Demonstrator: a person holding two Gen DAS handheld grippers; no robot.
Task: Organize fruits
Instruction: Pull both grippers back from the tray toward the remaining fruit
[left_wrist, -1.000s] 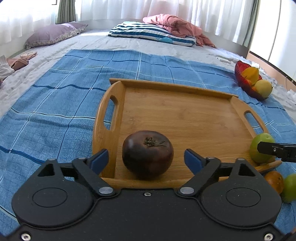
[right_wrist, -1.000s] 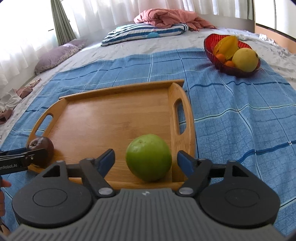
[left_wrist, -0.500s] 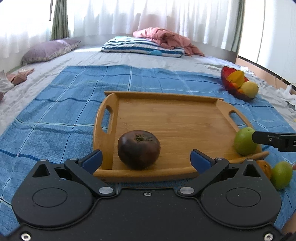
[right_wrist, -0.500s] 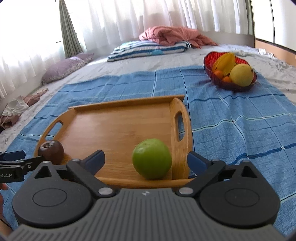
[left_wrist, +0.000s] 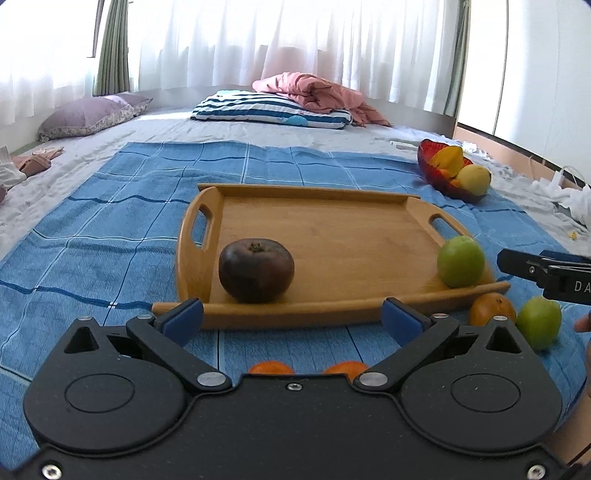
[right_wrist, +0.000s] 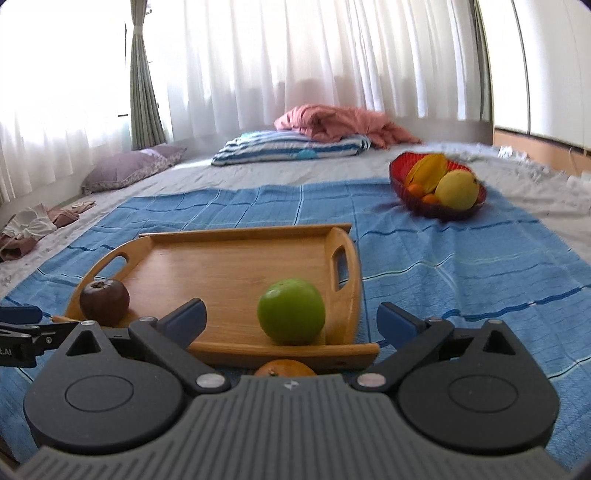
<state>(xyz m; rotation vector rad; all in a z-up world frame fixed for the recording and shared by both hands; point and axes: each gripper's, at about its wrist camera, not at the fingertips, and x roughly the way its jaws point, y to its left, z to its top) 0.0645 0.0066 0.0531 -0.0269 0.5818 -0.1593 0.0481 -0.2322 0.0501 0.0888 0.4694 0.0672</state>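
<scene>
Blue blanket (left_wrist: 110, 229) is carrying tray (left_wrist: 332, 206); dark fruit (left_wrist: 256, 270) and green apple (right_wrist: 291, 311) are sitting placed, both grippers gaping empty, next reaching for orange (left_wrist: 492, 308).

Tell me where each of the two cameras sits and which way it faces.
Left wrist: low behind the open left gripper, facing the wooden tray and dark fruit; the right gripper's tip shows at right.
Right wrist: low behind the open right gripper, facing the green fruit; the left gripper's tip shows at left.
Shared: tray, both fruits, red bowl.
</scene>
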